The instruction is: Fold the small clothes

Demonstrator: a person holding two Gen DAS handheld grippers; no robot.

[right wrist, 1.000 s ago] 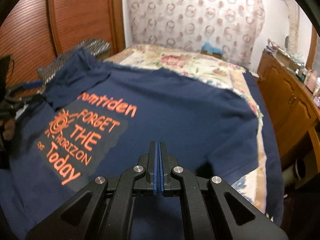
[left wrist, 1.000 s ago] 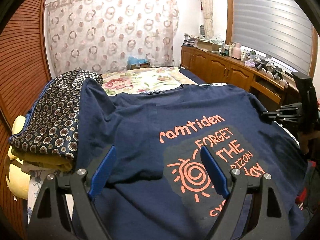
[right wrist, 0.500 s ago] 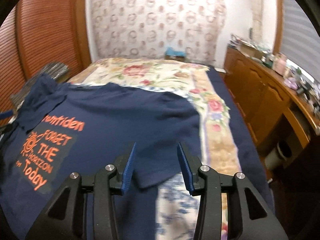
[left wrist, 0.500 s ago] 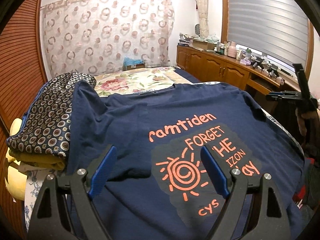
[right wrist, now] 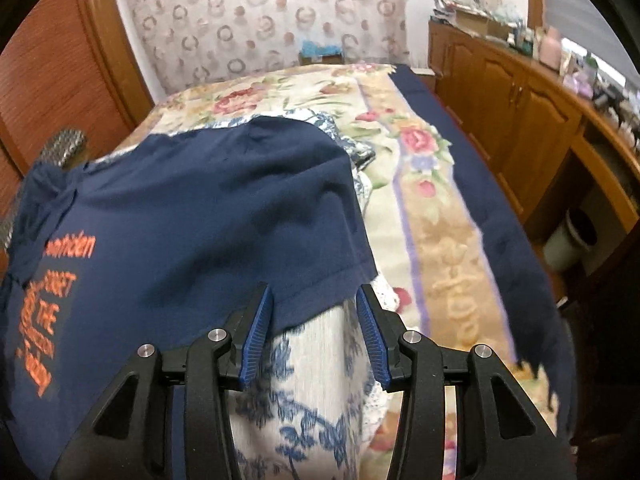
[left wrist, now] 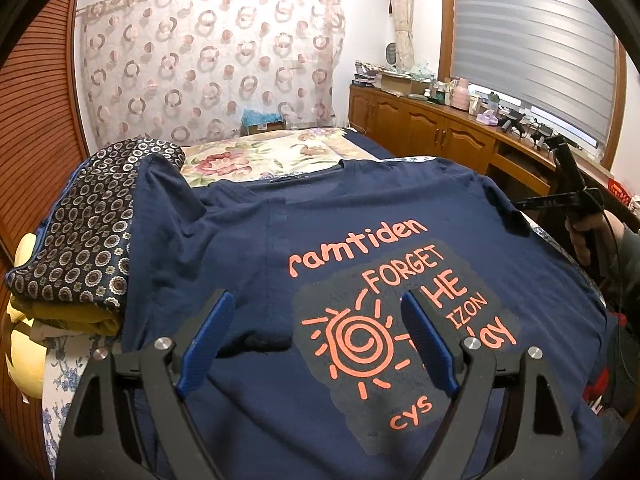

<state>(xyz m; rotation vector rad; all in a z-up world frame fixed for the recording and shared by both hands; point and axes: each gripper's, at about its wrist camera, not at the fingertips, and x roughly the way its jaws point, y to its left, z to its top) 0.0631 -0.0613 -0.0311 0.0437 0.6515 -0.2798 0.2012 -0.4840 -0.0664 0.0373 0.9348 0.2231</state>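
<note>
A navy T-shirt (left wrist: 256, 248) with orange print lies face up on the bed; its left sleeve is folded in over the body. My left gripper (left wrist: 316, 308) is open and empty, hovering above the shirt beside the sun print. In the right wrist view the shirt's right sleeve (right wrist: 248, 208) lies spread on the bed. My right gripper (right wrist: 314, 294) is open, its fingers either side of the sleeve's hem edge, not gripping it. The right gripper also shows at the far right of the left wrist view (left wrist: 576, 200).
A folded pile with a dark circle-patterned cloth (left wrist: 88, 232) on yellow cloth sits left of the shirt. A floral bedspread (right wrist: 420, 184) covers the bed. Wooden cabinets (right wrist: 520, 112) run along the right wall, with a bin (right wrist: 572, 240) below. A wooden wardrobe stands left.
My right gripper opened and moved right, from over the shirt's body to the right sleeve's hem. My left gripper stayed open and shifted slightly above the shirt.
</note>
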